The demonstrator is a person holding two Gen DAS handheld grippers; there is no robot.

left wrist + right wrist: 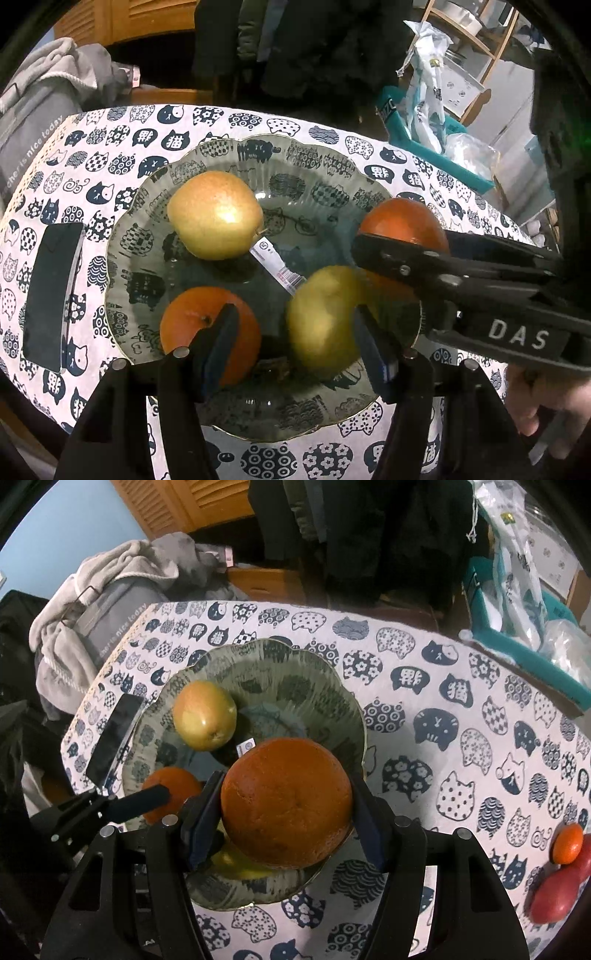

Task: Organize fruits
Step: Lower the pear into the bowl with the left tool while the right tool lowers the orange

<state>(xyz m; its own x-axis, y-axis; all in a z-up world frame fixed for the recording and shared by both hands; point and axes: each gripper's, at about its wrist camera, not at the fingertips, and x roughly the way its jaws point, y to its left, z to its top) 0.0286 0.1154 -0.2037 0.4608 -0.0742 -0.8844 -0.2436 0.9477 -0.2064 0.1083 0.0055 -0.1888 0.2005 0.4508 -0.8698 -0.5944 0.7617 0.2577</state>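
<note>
A patterned green plate (122, 240) sits on the cat-print tablecloth. On it lie a yellow-red apple (216, 216), a small orange (184, 325) and a blurred yellow fruit (321, 321). My left gripper (297, 347) stands open over the plate's near side. The yellow fruit lies between its fingers, close to the right one and apart from the left one. My right gripper (286, 819) is shut on a large orange (286, 801) just above the plate (354, 701). In the right wrist view the apple (205, 716) lies behind the orange, and the yellow fruit (236, 864) peeks out beneath it.
A black phone (51, 295) lies left of the plate. A tangerine (567, 843) and red fruits (557, 890) rest on the cloth at the right. A teal basket (436, 151) with bags stands beyond the table's far right edge, and grey clothing (92, 602) is piled at the far left.
</note>
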